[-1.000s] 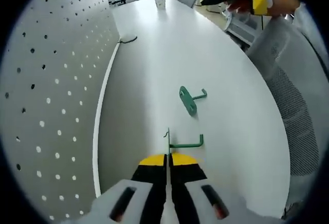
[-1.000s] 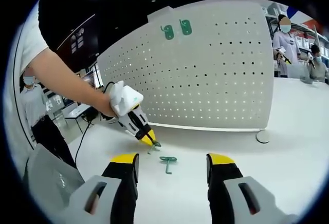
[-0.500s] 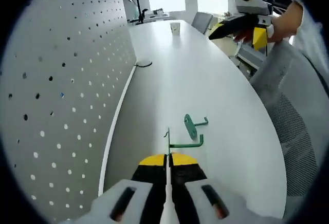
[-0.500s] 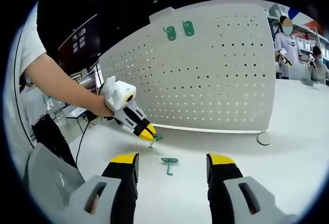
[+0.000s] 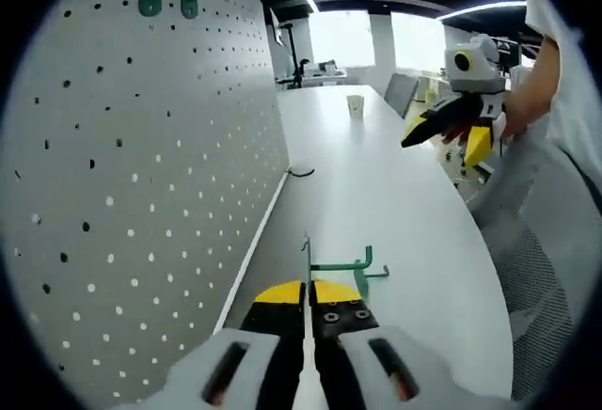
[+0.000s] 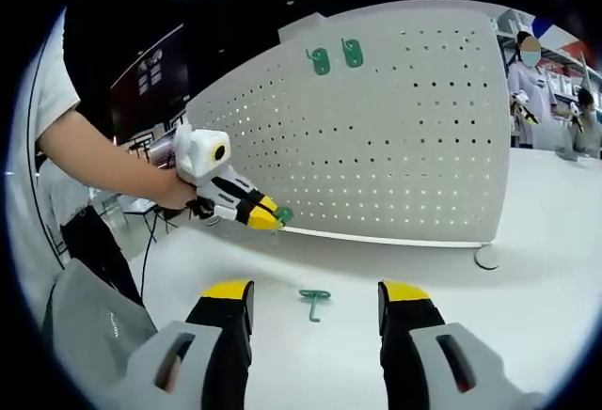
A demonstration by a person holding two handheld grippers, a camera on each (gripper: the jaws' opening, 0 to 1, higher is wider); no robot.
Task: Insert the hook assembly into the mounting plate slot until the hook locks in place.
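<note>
**One green hook lifted, one on the bench**

Two green hooks hang high on the white pegboard, side by side near its top edge. In the left gripper view, the left tool has its jaws pressed together on a green hook assembly, held off the bench just beside the pegboard. From the right gripper view, that left tool is raised near the pegboard's lower part; whether the hook touches the board is hard to judge. The right tool stands wide apart and carries nothing. Between its jaws, farther off, a second green hook lies flat on the bench.
</note>
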